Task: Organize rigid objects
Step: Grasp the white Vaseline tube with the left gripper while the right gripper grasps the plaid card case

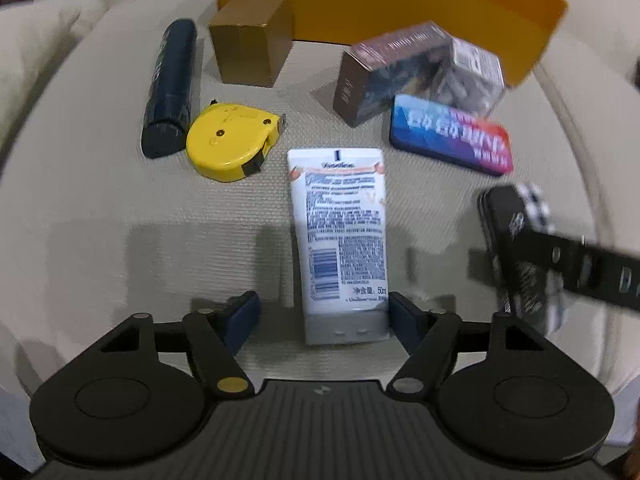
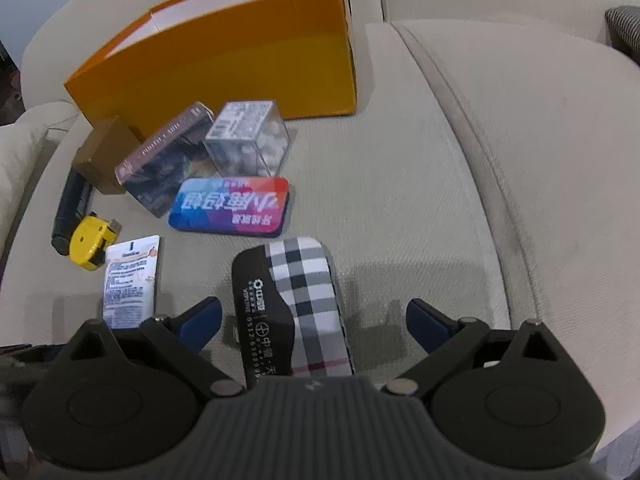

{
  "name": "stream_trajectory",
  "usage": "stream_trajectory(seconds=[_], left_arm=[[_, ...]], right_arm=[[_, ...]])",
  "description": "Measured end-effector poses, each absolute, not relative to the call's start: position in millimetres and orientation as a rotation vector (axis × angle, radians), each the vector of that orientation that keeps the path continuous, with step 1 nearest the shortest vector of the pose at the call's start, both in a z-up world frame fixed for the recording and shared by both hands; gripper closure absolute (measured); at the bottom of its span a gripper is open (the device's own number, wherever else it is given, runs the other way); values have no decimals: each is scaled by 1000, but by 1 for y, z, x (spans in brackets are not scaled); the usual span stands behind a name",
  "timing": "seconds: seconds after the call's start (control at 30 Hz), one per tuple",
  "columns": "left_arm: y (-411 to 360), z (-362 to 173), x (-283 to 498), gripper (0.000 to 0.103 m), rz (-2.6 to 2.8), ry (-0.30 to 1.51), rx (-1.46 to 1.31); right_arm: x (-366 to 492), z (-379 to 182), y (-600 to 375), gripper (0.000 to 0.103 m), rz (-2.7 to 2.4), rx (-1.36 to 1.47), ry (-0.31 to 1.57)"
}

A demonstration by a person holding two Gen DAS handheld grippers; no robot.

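The left tool [image 1: 323,318] straddles a white plastic tube [image 1: 340,240], fingers released; the right tool [image 2: 313,322] gapes around a plaid-and-black glasses case [image 2: 296,308] on a beige sofa cushion [image 2: 420,200].

On the cushion [image 2: 400,200], the big box [image 2: 224,68] stood at the back. Before it sat a small box [image 1: 250,38], a carton [image 1: 384,76] and a clear cube [image 2: 250,140]. A cylinder [image 1: 170,88] lay left of the tape measure [image 1: 232,144]; the tube [image 1: 340,236] lay nearer, between tape measure and tin [image 1: 450,134], the case [image 2: 296,304] rightmost.

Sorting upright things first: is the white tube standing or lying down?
Lying down. The white tube rests flat on the cushion, printed back facing up, cap end nearest the camera.
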State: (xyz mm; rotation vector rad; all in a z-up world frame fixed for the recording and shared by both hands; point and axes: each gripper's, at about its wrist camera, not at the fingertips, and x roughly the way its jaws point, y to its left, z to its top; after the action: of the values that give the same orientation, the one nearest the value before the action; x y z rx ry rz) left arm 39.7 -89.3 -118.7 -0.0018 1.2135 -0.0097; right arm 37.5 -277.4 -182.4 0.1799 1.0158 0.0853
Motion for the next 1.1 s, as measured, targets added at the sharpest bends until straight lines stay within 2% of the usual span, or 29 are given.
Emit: stream_trajectory(seconds=[0.13,0.2,0.3,0.7,1.0,1.07,1.1], left_arm=[[-86,-117,40,22,-23,1202,-1],[-82,-116,40,28,-36,1193,-4],[-82,-115,46,31,-78,1180,7],[-83,-118,38,29,-115,1156,32],[-85,-118,37,36,-109,1168,33],[-86,-119,39,33,-108,1174,27],[-86,-119,39,26,-111,1177,20]], right_arm=[[41,-187,-274,7,88,178,1028],[43,-190,-272,14,102,185,1041],[44,-194,-264,17,114,162,1053],[44,-200,-249,18,95,40,1055],[36,-197,-248,19,96,9,1051],[36,-197,-250,19,97,11,1053],[35,-196,-250,19,96,14,1054]])
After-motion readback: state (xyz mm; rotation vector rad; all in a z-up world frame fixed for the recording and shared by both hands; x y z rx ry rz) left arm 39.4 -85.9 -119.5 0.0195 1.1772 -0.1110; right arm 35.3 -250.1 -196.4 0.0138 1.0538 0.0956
